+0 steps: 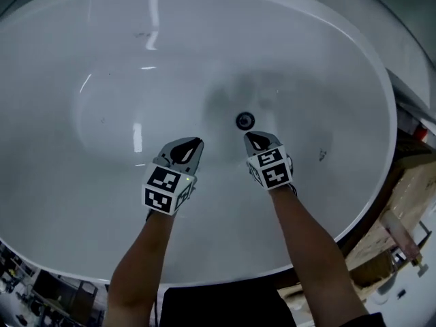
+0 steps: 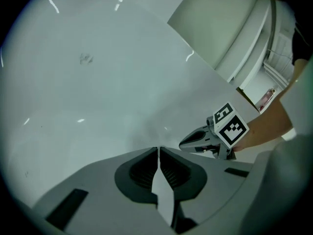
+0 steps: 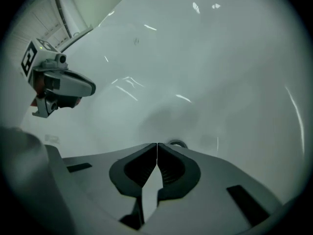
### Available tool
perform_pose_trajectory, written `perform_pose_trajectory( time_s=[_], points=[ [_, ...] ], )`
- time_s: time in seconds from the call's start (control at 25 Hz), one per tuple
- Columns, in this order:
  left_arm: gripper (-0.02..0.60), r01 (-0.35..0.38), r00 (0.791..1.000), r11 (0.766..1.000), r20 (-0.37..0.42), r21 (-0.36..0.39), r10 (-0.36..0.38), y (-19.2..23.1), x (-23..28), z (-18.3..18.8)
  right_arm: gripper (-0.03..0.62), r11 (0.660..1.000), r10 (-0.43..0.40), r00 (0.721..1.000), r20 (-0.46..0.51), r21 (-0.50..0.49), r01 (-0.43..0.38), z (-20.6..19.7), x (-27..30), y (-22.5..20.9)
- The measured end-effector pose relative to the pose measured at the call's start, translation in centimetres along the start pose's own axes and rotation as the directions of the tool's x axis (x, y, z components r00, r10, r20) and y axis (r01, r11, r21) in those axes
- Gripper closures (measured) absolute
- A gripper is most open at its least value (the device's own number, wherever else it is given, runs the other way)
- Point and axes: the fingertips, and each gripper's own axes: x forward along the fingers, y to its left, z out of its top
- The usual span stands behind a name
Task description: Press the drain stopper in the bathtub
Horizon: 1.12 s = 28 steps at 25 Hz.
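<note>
- Head view: the stopper (image 1: 245,121) sits mid-frame on the tub (image 1: 102,60) floor, just above your right gripper (image 1: 255,140), whose closed tip points up at it; your left gripper (image 1: 187,150), also closed, lies farther off to the stopper's lower left
- Left gripper view: jaws together on nothing; the stopper is out of sight here
- Right gripper view: jaws together, empty; the stopper (image 3: 177,144) peeks just past their tip, slightly right, its lower part hidden behind them

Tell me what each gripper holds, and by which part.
Nothing. The left gripper and the right gripper are both shut and empty, fingers pressed together. The drain stopper lies just ahead of the right one.
</note>
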Motion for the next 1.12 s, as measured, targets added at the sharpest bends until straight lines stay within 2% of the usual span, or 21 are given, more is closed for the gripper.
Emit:
perform_pose_trajectory(
  time_s=[0.12,0.32,0.48,0.6,0.8,0.96,1.12],
  points=[
    [0.552,0.013,1.000,1.000,-0.026,0.003,-0.013,0.7,2.5,-2.2,0.566,0.999,-0.047,0.999,-0.009,-0.013,0.047,-1.4,2.3,-1.9],
    [0.552,0.047,0.996,0.999,-0.072,0.016,-0.045,1.2,4.9,-4.6,0.566,0.997,-0.048,0.996,-0.071,-0.068,0.043,-3.0,6.0,-3.3],
    [0.552,0.076,0.994,0.994,-0.087,0.075,-0.069,1.8,5.7,-5.0,0.568,0.996,-0.068,0.991,-0.114,-0.073,0.060,-3.7,8.4,-4.1],
    [0.552,0.071,0.993,0.990,-0.106,0.120,-0.058,2.9,6.7,-5.0,0.568,0.992,-0.087,0.987,-0.138,-0.103,0.073,-3.9,9.5,-4.2],
    [0.552,0.070,0.989,0.989,-0.135,0.127,-0.053,3.3,7.7,-5.5,0.574,0.982,-0.140,0.974,-0.177,-0.155,0.113,-4.4,10.3,-4.7],
    [0.552,0.090,0.987,0.987,-0.144,0.132,-0.071,2.8,8.0,-5.6,0.576,0.982,-0.158,0.965,-0.208,-0.136,0.132,-4.6,10.4,-5.4],
    [0.552,0.090,0.987,0.990,-0.140,0.109,-0.074,2.9,8.1,-6.2,0.572,0.969,-0.194,0.954,-0.227,-0.195,0.151,-4.6,10.6,-5.3]
  ],
)
